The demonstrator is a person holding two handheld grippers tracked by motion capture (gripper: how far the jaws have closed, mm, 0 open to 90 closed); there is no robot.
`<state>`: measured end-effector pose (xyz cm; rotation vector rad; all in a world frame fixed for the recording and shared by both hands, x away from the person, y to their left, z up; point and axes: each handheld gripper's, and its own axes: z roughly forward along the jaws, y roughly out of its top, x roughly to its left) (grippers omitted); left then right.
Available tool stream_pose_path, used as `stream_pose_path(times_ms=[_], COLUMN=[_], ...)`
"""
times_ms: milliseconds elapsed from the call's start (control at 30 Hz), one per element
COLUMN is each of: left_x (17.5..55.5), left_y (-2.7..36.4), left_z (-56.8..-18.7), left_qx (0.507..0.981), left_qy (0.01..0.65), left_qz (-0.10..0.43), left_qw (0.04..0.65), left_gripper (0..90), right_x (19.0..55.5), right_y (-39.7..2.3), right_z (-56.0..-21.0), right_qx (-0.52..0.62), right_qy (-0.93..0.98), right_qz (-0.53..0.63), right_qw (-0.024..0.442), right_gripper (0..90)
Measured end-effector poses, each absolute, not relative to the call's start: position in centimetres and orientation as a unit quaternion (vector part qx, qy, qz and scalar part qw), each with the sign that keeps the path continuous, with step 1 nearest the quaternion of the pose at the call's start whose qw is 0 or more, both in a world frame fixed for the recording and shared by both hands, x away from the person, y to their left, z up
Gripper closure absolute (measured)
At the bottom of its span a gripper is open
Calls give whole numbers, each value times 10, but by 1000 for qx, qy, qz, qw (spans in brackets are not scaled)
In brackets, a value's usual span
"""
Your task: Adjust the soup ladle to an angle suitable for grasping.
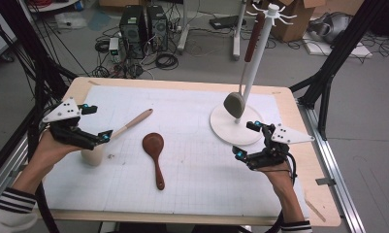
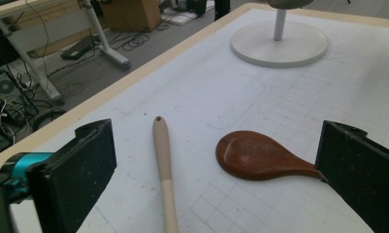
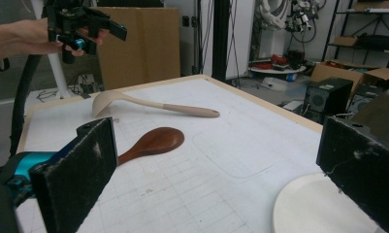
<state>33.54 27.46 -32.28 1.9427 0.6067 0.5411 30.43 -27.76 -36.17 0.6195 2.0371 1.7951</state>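
No legible text or labels

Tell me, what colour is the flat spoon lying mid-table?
Dark reddish-brown wooden spoon; clearest in the left gripper view.

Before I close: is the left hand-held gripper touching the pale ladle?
Apart. In the left gripper view the pale ladle lies on the table between the open jaws of the left hand-held gripper, clear of both.

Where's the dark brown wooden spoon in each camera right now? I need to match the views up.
High view: dark brown spoon lies centre of the mat, bowl away from the person.
Left gripper view: lower middle, right of the pale ladle.
Right gripper view: left of centre, in front of the pale ladle.
Shared landmark: the white round stand base.
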Motion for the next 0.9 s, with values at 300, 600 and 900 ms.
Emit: stream_pose_path(times_ms=[300, 600, 900], left_x=[353, 375, 393], left_y=[269, 266, 254], left_z=[-310, -305, -304], left_qx=[818, 835, 854], left_qy=[265, 282, 297], left_qz=[230, 222, 220], left_qw=[456, 418, 367], left_gripper=[17, 18, 17], right_x=[303, 302, 303], right_y=[-280, -278, -272], right_z=[-361, -361, -362], right_qx=[216, 213, 206], right_qy=[720, 723, 731], right_qz=[635, 633, 627], right_qw=[177, 176, 173], right_gripper=[3, 3, 3])
